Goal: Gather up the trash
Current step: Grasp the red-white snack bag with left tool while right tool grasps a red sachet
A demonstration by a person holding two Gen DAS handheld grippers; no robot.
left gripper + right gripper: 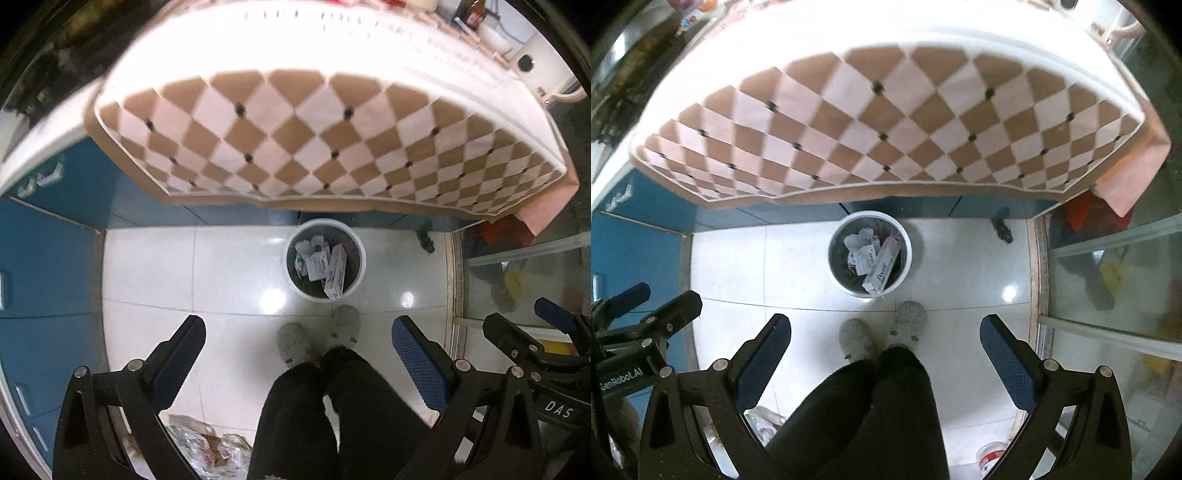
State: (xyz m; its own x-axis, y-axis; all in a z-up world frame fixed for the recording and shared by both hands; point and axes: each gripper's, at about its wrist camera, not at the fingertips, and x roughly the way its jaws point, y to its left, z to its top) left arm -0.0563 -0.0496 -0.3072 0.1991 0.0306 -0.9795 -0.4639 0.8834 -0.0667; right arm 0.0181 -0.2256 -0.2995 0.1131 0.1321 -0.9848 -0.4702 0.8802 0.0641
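A white waste bin (325, 260) (870, 253) with a dark liner stands on the floor just below the table's edge. Inside it lie small cartons (334, 271) (881, 267) and crumpled paper. My left gripper (299, 336) hangs high above the floor, open and holding nothing. My right gripper (884, 330) is likewise open and holds nothing. The right gripper (532, 332) shows at the right edge of the left wrist view, and the left gripper (646, 306) at the left edge of the right wrist view.
A table with a brown-and-white chequered cloth (332, 140) (886, 122) overhangs the bin. A person's dark trousers and grey slippers (317, 338) (882, 328) stand on white tiles. Blue cabinets (44, 258) line the left, a glass door (1108, 277) the right. Plastic wrappers (207, 450) lie bottom left.
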